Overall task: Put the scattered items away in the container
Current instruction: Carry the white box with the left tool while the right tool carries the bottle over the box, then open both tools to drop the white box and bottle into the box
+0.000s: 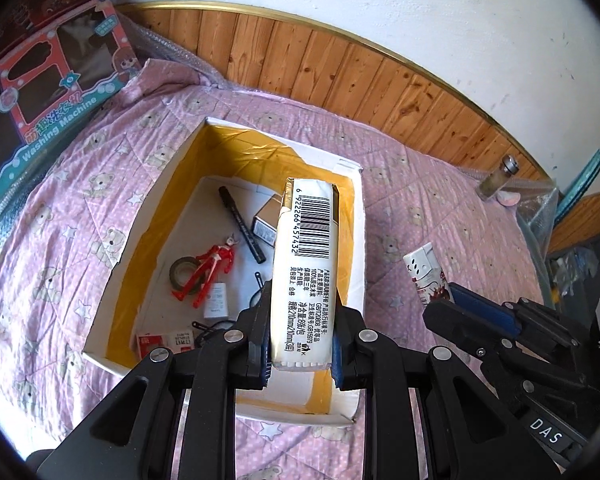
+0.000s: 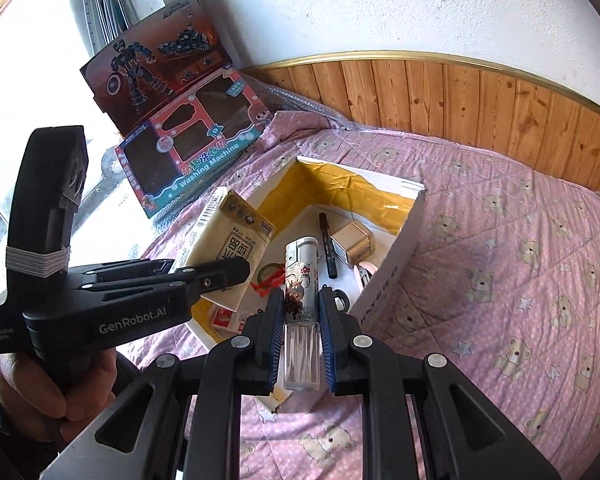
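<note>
Both grippers loaded over box (image 1: 160, 184): left gripper (image 1: 302, 344) pinching tissue pack (image 1: 306, 264), right gripper (image 2: 302, 340) pinching tube (image 2: 302, 280). Risks: grippers colliding; tube, seemingly near right wall, bouncing onto bed (image 2: 500, 260).

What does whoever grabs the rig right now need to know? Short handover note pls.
Left tongs: shut on the tissue pack, held over the white box.
Right tongs: shut on the clear tube, also held at the box's near edge.
Already in the box: black marker, red figure, tape roll, small cardboard carton, a few small packs and clips.
Left to do: release both held items into the box, then check the bedspread. A glass jar stands by the wall panel; whether it belongs to the job is unclear.
</note>
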Demonstrator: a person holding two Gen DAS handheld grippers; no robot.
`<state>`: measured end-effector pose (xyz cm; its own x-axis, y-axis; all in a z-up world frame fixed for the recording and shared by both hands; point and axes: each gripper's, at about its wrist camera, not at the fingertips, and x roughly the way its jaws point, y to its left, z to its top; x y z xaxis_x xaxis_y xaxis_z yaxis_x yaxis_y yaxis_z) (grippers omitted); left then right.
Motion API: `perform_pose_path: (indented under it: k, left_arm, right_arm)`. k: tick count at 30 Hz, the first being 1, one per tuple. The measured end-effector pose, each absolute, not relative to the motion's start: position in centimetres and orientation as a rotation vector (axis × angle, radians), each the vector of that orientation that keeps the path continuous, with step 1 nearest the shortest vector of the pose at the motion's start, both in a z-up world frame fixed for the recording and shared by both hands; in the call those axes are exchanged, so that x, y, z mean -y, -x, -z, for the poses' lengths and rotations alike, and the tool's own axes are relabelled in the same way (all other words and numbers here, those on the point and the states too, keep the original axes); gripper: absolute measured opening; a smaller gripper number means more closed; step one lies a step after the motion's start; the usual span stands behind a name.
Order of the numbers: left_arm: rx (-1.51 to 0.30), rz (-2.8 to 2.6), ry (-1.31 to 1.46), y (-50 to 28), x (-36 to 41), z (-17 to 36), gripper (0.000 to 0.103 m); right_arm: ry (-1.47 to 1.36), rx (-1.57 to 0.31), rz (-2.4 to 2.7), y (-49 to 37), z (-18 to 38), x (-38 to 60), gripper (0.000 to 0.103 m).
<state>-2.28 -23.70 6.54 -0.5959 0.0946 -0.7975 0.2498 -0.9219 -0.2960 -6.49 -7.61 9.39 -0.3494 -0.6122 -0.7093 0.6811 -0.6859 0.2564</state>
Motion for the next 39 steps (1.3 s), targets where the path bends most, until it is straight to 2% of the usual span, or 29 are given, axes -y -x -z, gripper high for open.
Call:
perform_pose_path:
  k: [17, 35, 36, 37, 38, 39]
  left_arm:
    - [-0.656, 2.548, -1.425, 7.0, 30.2, -3.5, 0.023]
    - [-0.601, 2.385, -1.622, 14.1, 32.5, 2.1, 0.027]
    - [-0.598, 2.374, -1.634, 14.1, 32.5, 2.4, 0.032]
    - [-0.597, 2.362, -1.640, 14.1, 32.5, 2.6, 0.041]
    - [-0.594, 2.356, -1.638, 13.9, 32.5, 2.7, 0.046]
    - [-0.591, 2.355, -1.633, 13.8, 32.4, 2.7, 0.055]
  right_arm:
    - [-1.103, -0.112, 2.033, 11.5, -8.3, 12.5, 0.018]
    - [-1.250, -0.258, 1.944, 15.6, -2.6, 18.3, 0.020]
    - [-1.259, -0.259, 1.939, 15.7, -2.3, 18.4, 0.025]
    - [-1.263, -0.261, 1.941, 15.8, -2.1, 18.3, 0.030]
    - [-1.263, -0.264, 1.947, 15.8, -2.0, 18.2, 0.045]
    - [-1.256, -0.265, 1.955, 15.7, -2.1, 18.0, 0.056]
